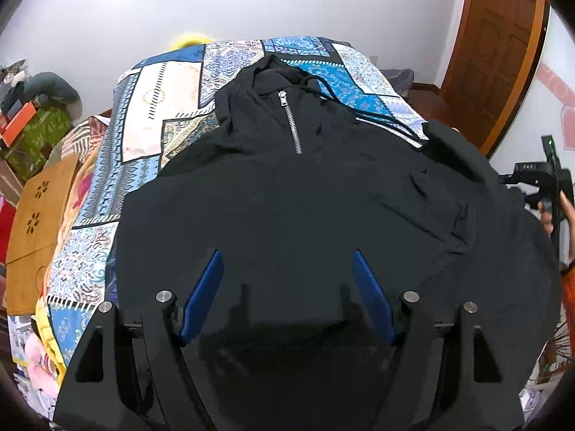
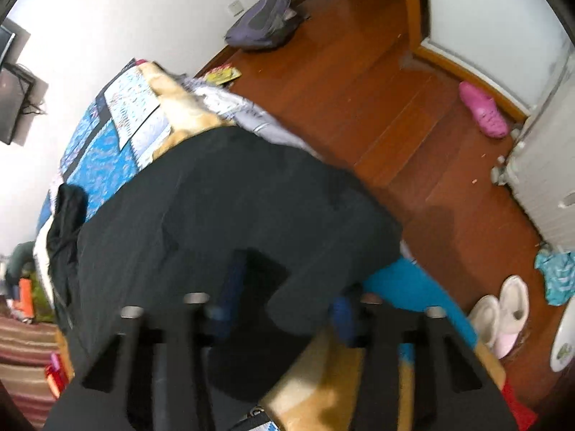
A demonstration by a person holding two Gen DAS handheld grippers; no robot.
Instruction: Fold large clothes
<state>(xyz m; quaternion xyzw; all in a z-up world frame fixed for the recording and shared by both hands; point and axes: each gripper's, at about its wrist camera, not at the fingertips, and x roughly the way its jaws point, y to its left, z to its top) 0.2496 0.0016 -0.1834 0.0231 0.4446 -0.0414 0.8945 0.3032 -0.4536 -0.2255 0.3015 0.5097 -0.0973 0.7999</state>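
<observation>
A black half-zip hoodie (image 1: 287,194) lies spread front-up on a bed covered by a blue patchwork-print bedspread (image 1: 169,107). Its metal zipper (image 1: 290,122) runs down from the collar, its black drawcord (image 1: 363,111) trails over the print toward the right, and one sleeve (image 1: 463,165) lies folded in over the chest.

The left gripper (image 1: 287,294) hovers low over the hoodie's lower half with its blue fingers (image 1: 203,294) spread wide and nothing between them.

In the right wrist view the hoodie (image 2: 222,201) drapes across the bed's edge. The right gripper (image 2: 284,305) also has its fingers well apart, and a flap of black fabric lies between them; the frame is blurred, so whether the pads touch the cloth cannot be told.

Beyond the bed, a grey backpack (image 2: 262,23) sits against the wall on the wooden floor (image 2: 377,89), with a pink clog (image 2: 483,109) and a pair of white slippers (image 2: 503,312) nearby.
</observation>
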